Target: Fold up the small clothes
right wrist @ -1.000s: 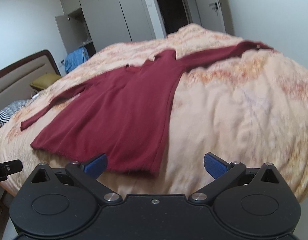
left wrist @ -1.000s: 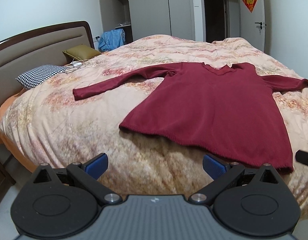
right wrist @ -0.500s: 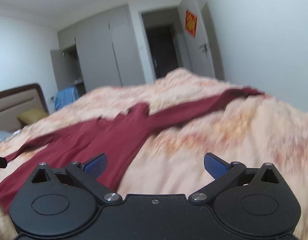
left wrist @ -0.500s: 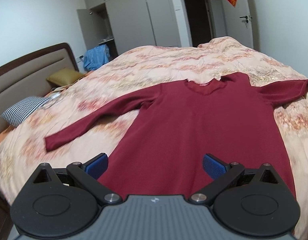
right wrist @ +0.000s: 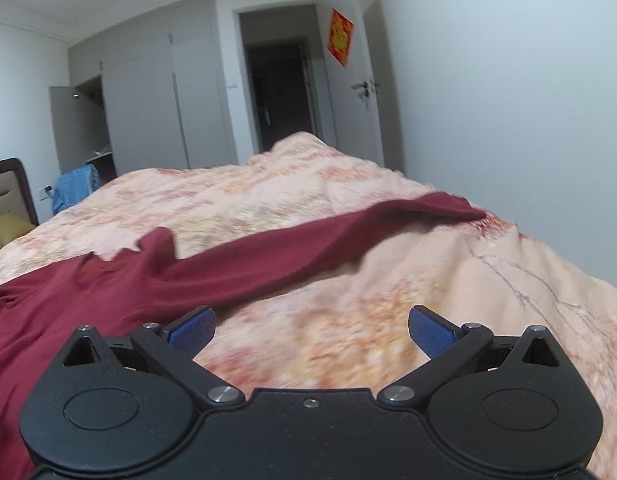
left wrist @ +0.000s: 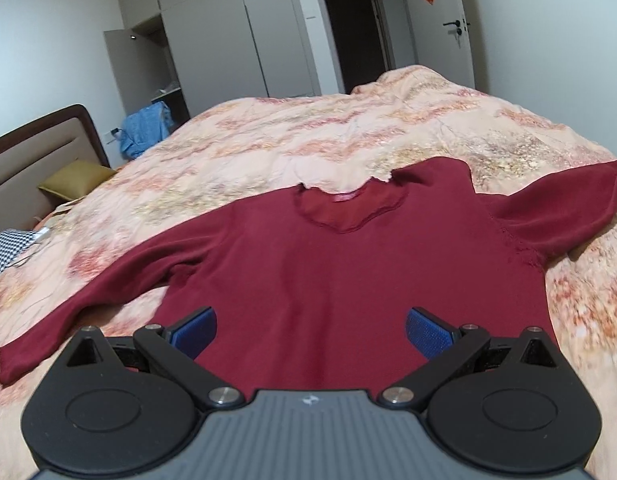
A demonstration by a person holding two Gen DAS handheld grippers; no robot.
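Note:
A dark red long-sleeved sweater (left wrist: 348, 264) lies flat, front up, on the peach floral bedspread (left wrist: 308, 140), sleeves spread left and right, neckline away from me. My left gripper (left wrist: 310, 330) is open and empty, low over the sweater's body. My right gripper (right wrist: 310, 328) is open and empty over bare bedspread, just right of the sweater's side; the sweater's right sleeve (right wrist: 308, 248) stretches across in front of it toward the far right.
The headboard (left wrist: 36, 152), a mustard pillow (left wrist: 74, 178) and a checked pillow (left wrist: 2, 250) are at the left. A blue garment (left wrist: 144, 134) hangs by the open wardrobe. A wall (right wrist: 508, 120) and doors lie beyond the bed.
Both grippers have moved forward and lower over the bed, from in front of the sweater's hem. The left is now over the sweater's body, the right nearer the right sleeve. Both stayed open.

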